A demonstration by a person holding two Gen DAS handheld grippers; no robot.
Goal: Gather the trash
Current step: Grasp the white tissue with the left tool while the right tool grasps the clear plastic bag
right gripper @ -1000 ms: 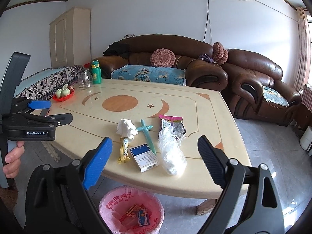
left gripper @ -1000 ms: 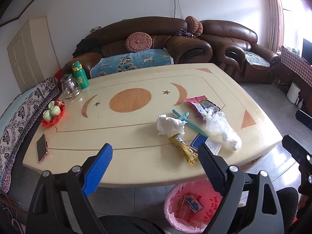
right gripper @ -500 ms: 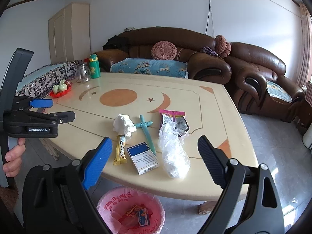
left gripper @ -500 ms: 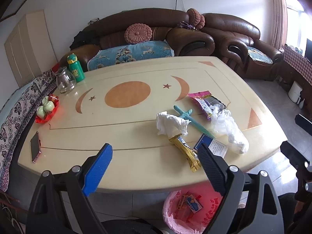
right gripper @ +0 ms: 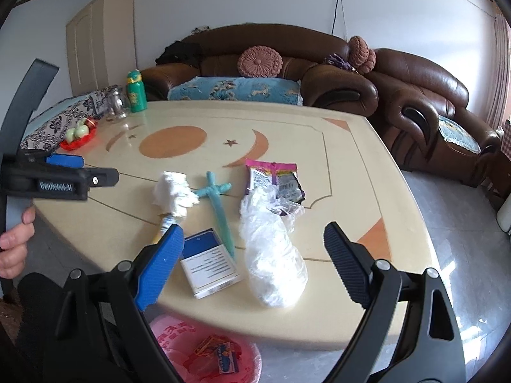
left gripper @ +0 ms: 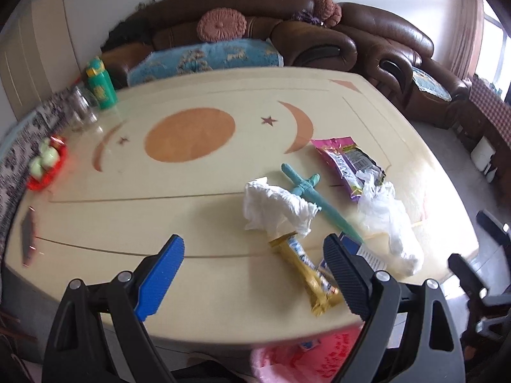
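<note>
My two tools, the left tool (left gripper: 254, 274) and right tool (right gripper: 254, 260), are wide open and hold nothing, so I should go down slowly over the gold wrapper (left gripper: 308, 274) near the tabletop (left gripper: 207, 217) edge and pinch across it, because its long side points away from me.

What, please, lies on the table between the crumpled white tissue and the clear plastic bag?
The teal toy sword lies between the tissue and the plastic bag, nearer the tissue; both wrist views show it.

Open right gripper (right gripper: 254, 263) over cig box (right gripper: 209, 263), plastic bag (right gripper: 271, 255).
</note>
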